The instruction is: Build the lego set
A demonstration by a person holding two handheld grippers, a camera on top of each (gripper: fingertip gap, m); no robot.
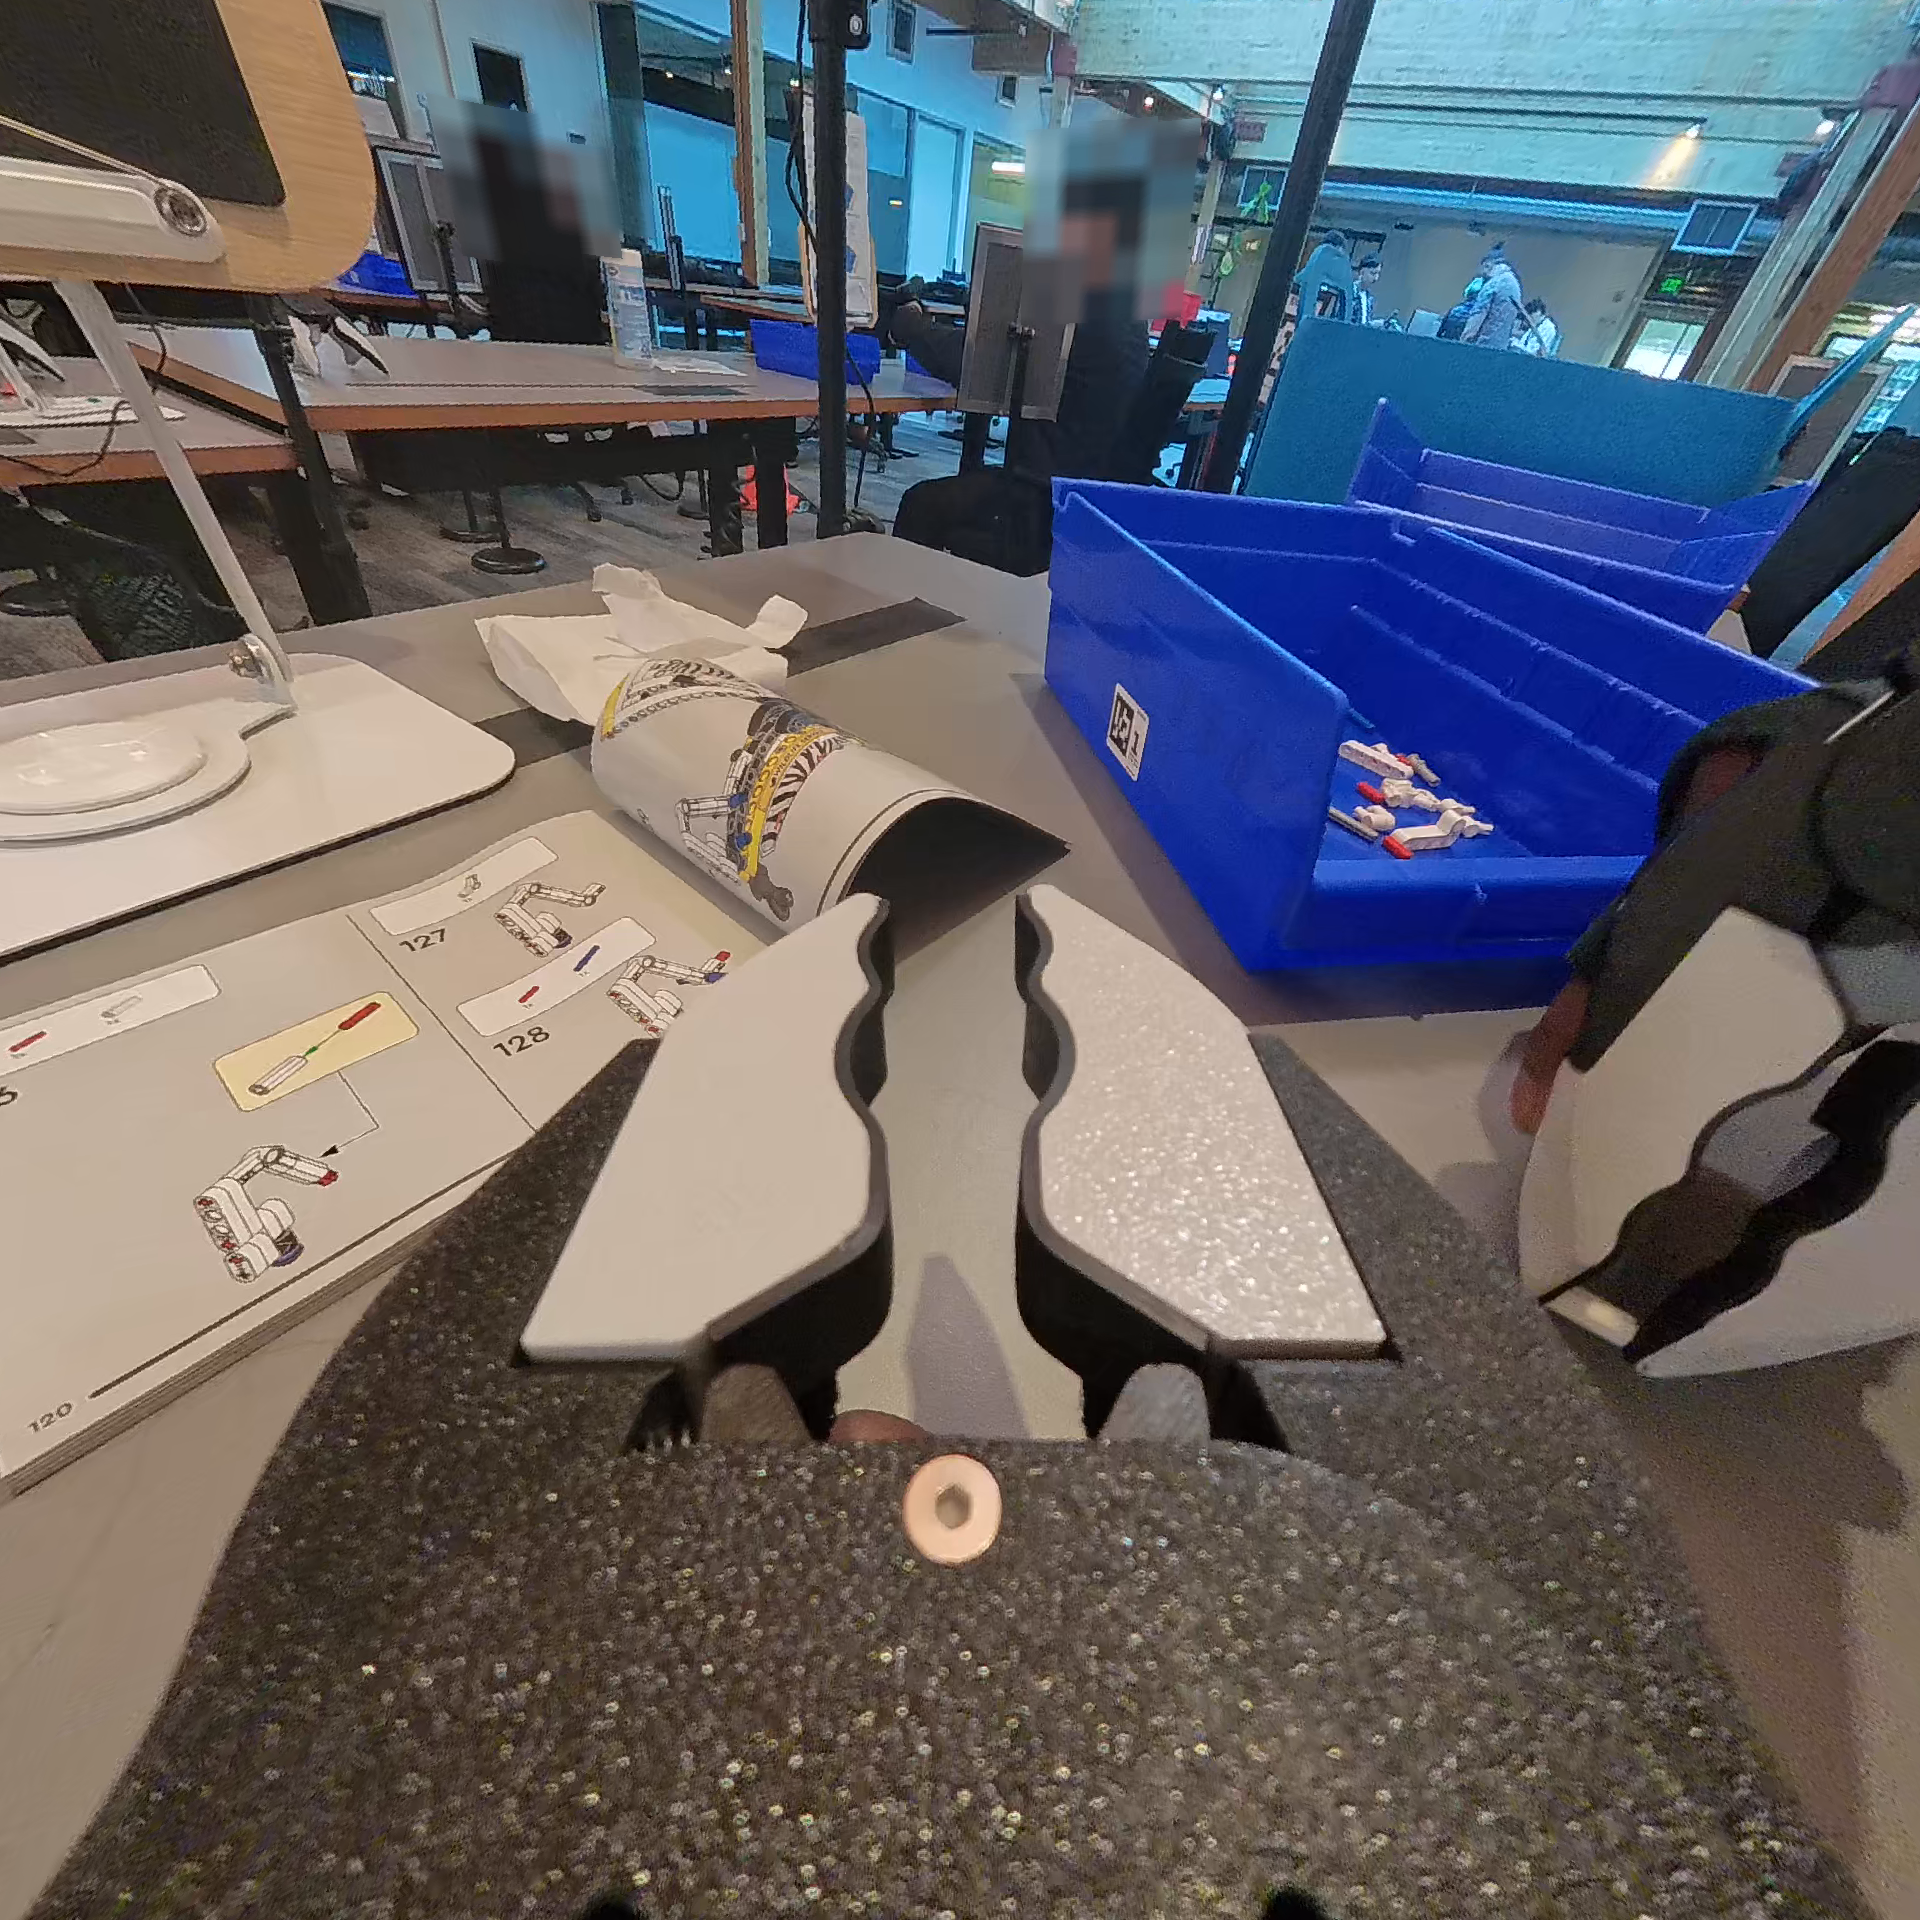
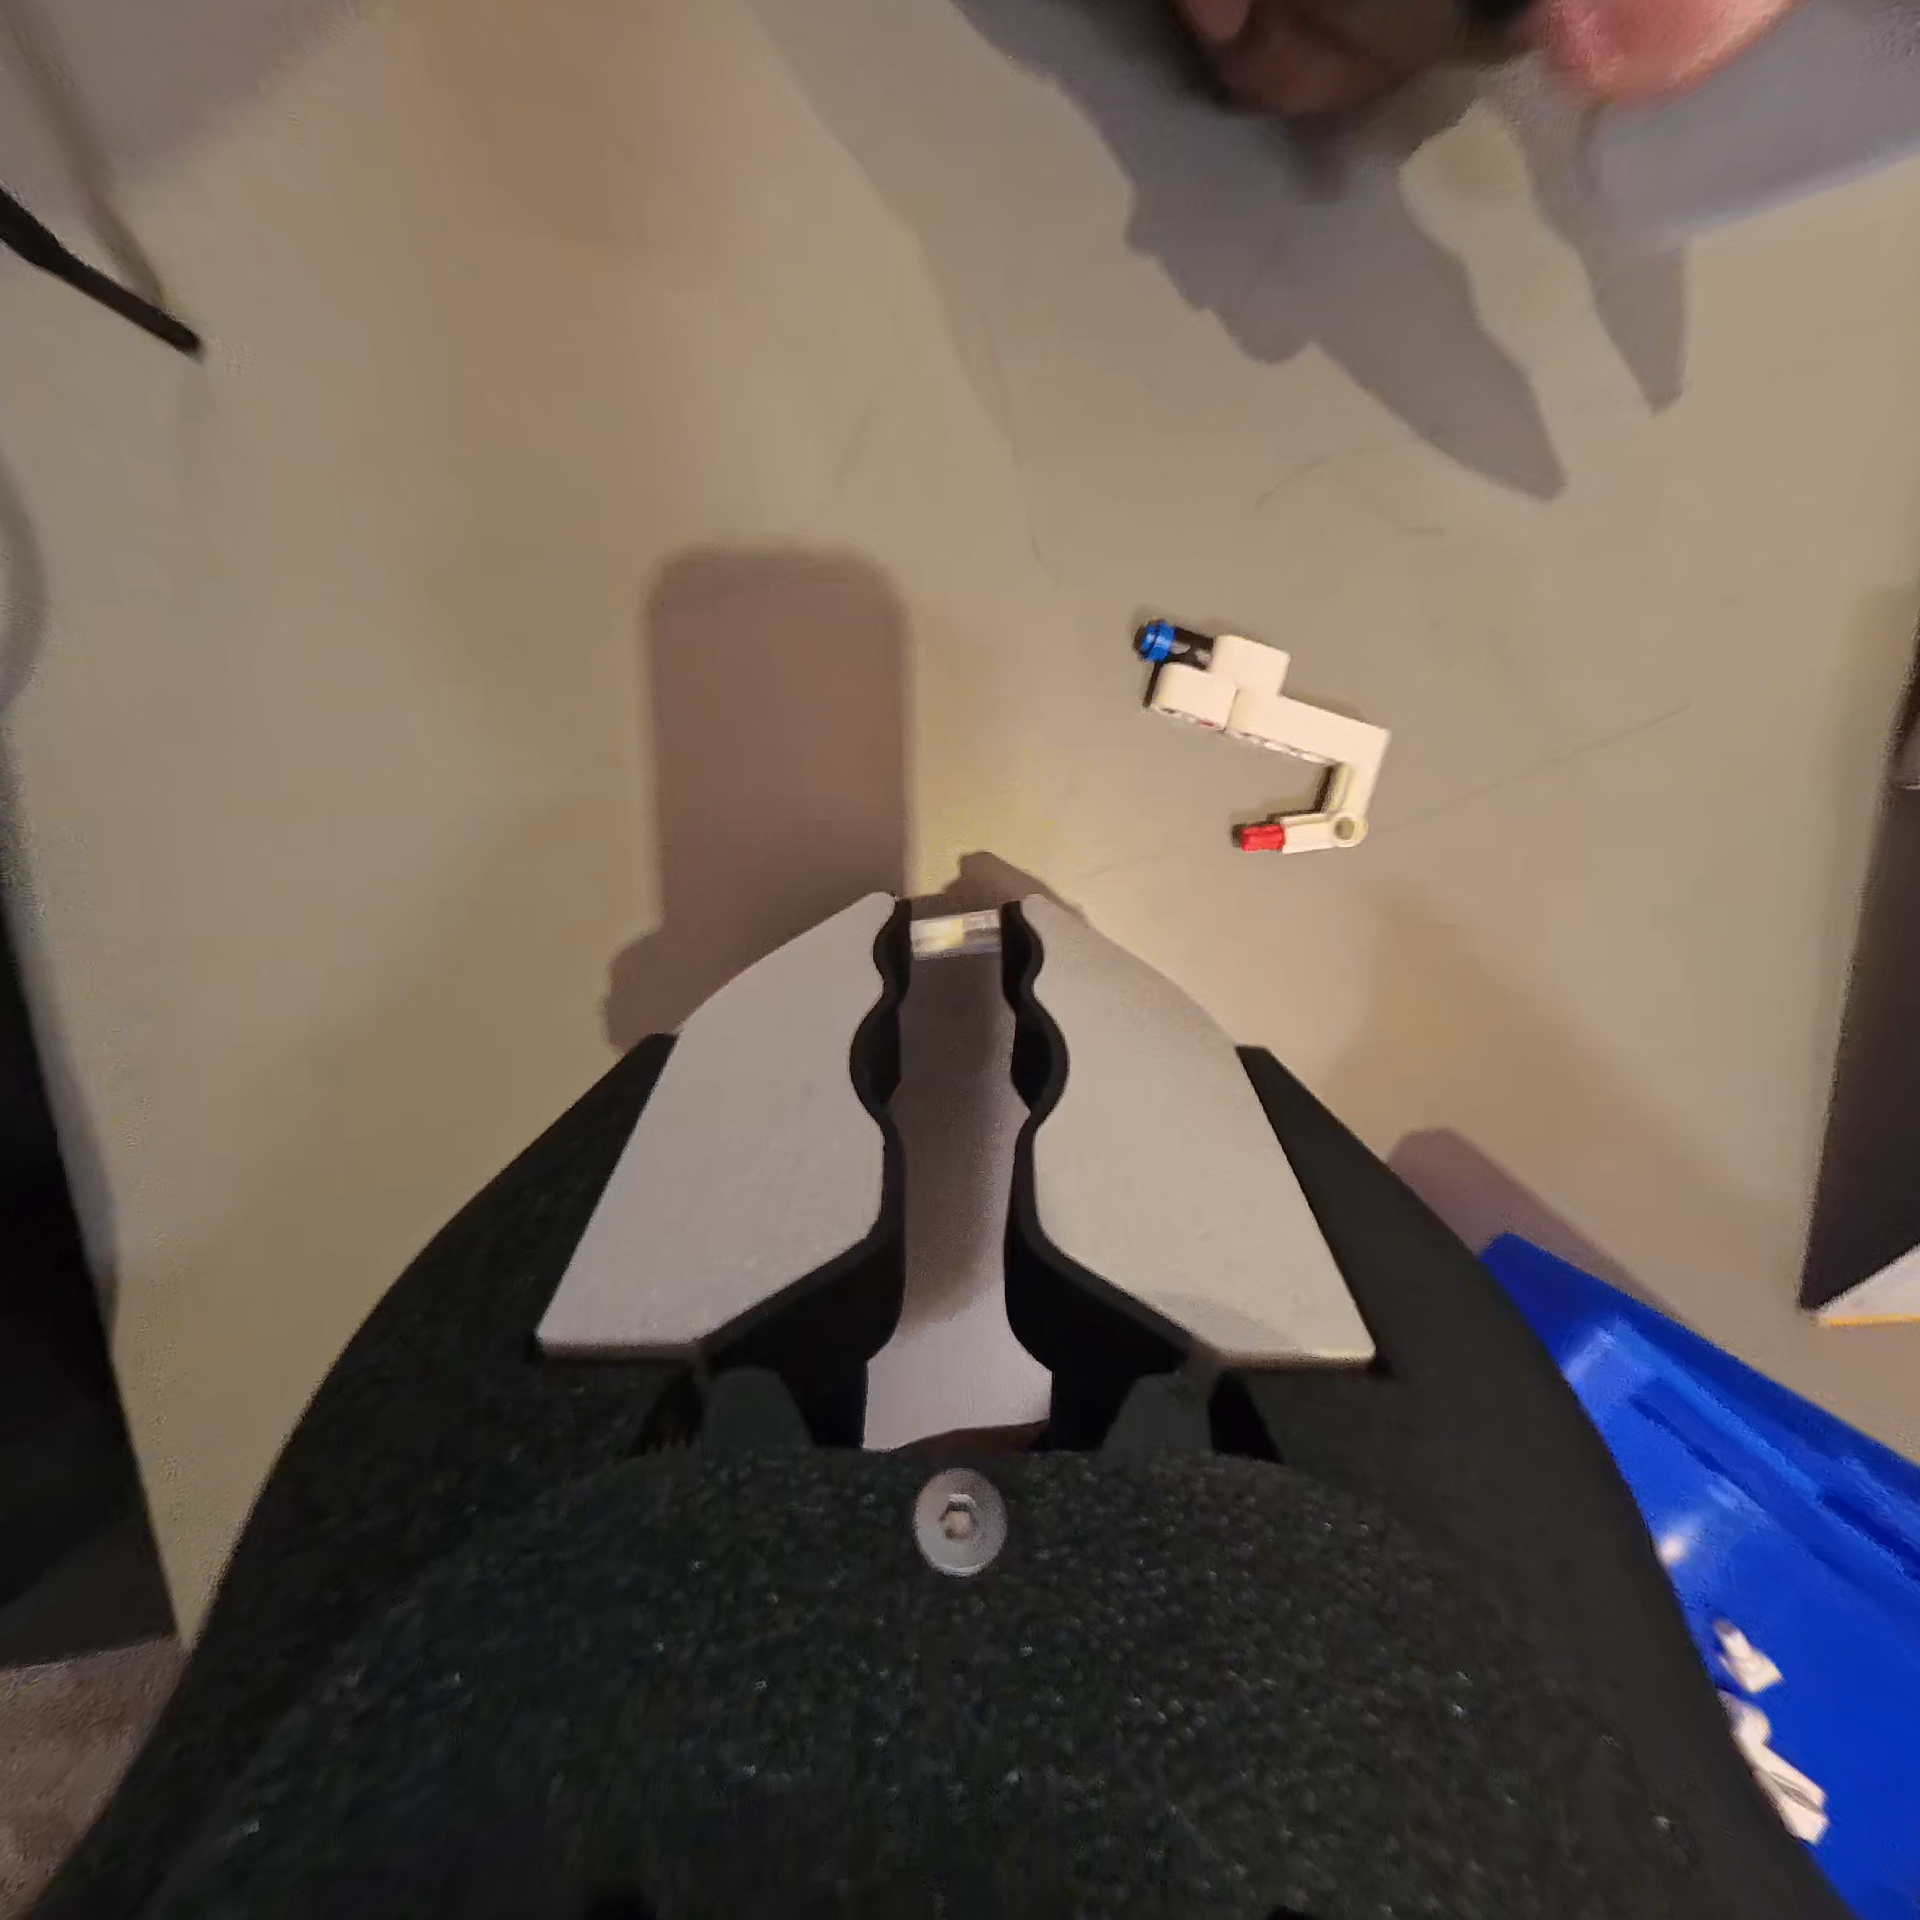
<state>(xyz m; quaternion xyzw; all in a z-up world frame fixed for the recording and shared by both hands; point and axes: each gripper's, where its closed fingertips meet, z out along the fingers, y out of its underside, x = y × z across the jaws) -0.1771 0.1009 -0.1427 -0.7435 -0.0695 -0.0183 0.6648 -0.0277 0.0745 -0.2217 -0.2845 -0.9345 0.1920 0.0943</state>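
Open grey tabletop (image 1: pixel 956 1101): passable ahead of the left gripper. Obstructions: curled printed booklet page (image 1: pixel 790 800) straight ahead; open instruction booklet (image 1: pixel 312 1081) left; blue plastic bin (image 1: pixel 1174 707) right; white lamp base (image 1: pixel 260 769) far left; small white brick assembly (image 2: pixel 1262 722) on beige surface.

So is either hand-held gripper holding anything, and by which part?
Right hand-held gripper: small pale piece pinched end to end at the fingertips. Left hand-held gripper: nothing.
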